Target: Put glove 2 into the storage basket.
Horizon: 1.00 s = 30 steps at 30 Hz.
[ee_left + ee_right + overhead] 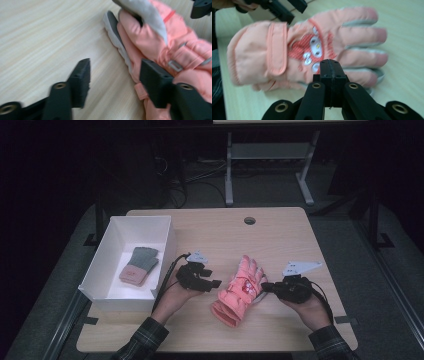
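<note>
Pink padded ski glove [239, 292] lies flat on our wooden counter [280, 235], roughly centre, cuff toward us and fingers pointing away, w/ a red-and-white patch on its back. Our left hand-held gripper [216, 283] sits just beside the glove's left edge, jaws spread wide; in the left gripper view one jaw is over bare wood and the other is against the glove's cuff side, nr a grey strap buckle [175, 65]. Our right hand-held gripper [264, 287] is at the glove's right edge; in the right gripper view [330, 65] its jaws are pressed together w/ no gap, tips right at the glove's side, but we can't tell if any fabric is pinched between them. White box [116, 296] stands at the counter's left, well apart from the pink glove, holding a knit glove [139, 265] in grey w/ a dusty pink cuff. Plaid sleeves [145, 340] show at the bottom of the high view.
</note>
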Tool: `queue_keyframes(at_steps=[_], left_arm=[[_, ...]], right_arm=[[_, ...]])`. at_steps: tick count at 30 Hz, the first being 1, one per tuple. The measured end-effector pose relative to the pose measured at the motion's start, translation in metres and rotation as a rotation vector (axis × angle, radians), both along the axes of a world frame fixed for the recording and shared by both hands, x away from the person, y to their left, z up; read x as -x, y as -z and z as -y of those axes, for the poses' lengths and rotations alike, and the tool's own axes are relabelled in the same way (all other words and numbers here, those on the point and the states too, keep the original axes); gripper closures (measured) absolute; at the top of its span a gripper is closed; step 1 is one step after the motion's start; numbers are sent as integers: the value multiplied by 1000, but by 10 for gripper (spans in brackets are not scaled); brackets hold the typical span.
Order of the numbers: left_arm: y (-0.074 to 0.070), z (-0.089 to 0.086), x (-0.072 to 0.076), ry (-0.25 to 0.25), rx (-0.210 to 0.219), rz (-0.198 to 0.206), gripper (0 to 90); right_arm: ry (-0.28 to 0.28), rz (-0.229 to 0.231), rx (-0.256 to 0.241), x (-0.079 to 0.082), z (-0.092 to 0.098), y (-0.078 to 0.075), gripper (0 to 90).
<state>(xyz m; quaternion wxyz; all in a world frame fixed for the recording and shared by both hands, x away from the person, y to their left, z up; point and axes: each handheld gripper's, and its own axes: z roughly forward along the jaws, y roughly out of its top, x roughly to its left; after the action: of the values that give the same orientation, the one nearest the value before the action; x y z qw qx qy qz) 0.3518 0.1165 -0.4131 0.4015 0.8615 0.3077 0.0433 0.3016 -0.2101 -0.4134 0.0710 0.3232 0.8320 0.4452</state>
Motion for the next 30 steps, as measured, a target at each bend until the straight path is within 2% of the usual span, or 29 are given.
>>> queue_keyframes(at_steps=[2, 5, 10, 14, 19, 26, 30], left_arm=[[-5, -1, -2, 1, 7, -6, 343], [-14, 0, -4, 12, 52, -26, 270], [-26, 8, -5, 51, 70, -15, 213], [-31, 16, -6, 80, 67, -7, 197], [-33, 25, -7, 99, 70, 0, 193], [-26, 37, -9, 126, 52, -26, 188], [-22, 45, -10, 142, 46, -34, 180]], right_arm=[[8, 19, -8, -5, 0, -2, 900], [17, 27, -19, -12, -2, -4, 900], [-6, 6, -20, -18, -10, 1, 900], [-19, -11, 7, -17, -21, 7, 900], [-21, -16, 20, -18, -24, 12, 900], [-20, -64, 67, -21, -31, 24, 900], [-22, -71, 77, -22, -33, 27, 900]])
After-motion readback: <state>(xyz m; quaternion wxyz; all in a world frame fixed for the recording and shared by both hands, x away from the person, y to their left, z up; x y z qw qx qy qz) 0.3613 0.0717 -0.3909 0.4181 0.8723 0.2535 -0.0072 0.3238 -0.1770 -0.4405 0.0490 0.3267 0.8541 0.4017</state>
